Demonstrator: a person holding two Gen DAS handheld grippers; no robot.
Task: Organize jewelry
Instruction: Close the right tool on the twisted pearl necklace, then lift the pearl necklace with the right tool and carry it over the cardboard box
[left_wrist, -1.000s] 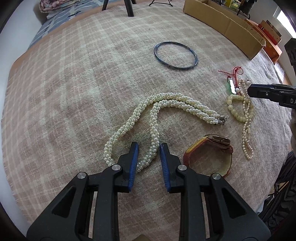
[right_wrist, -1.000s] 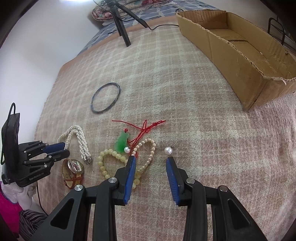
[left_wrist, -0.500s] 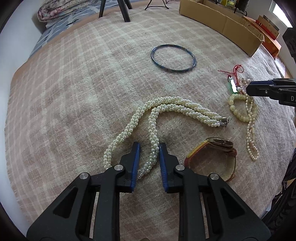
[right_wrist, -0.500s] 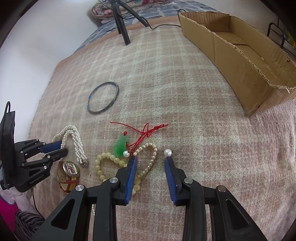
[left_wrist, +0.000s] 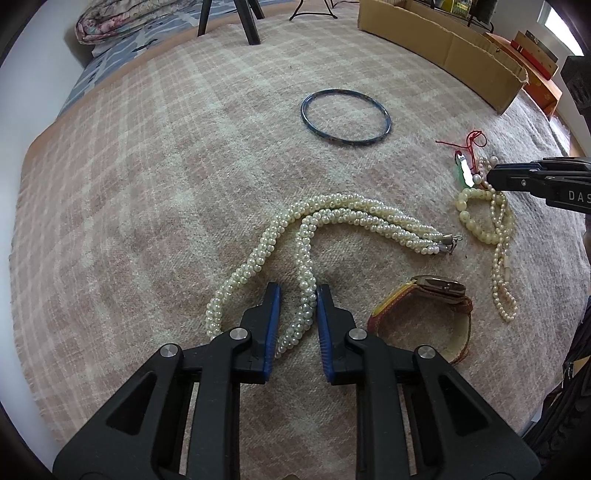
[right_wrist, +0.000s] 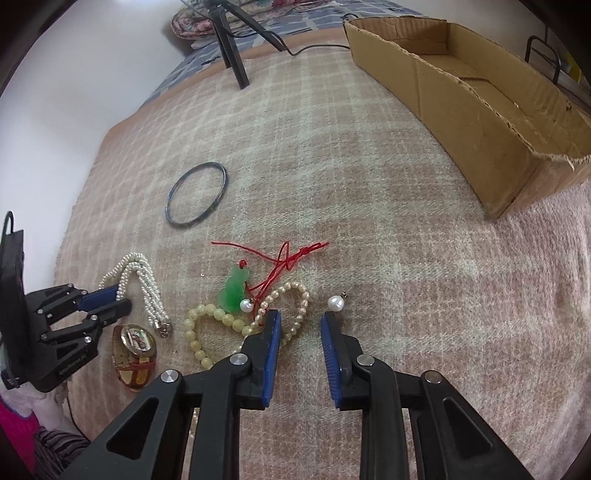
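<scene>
A twisted pearl necklace lies on the plaid blanket; one strand runs between the jaws of my open left gripper, which is low over it. It also shows in the right wrist view. A watch lies right of it. My right gripper is open over a thin pearl bracelet, with a pearl earring just beyond its right finger. A green pendant on red cord, a second pearl earring and a cream bead bracelet lie beside it.
A dark blue bangle lies farther back on the blanket. A long open cardboard box stands at the back right. Tripod legs stand at the far edge, with folded bedding behind.
My left gripper has moved forward and lower along the pearl necklace, its jaws narrowing around one strand. My right gripper has moved slightly forward toward the pearl earring and thin bracelet.
</scene>
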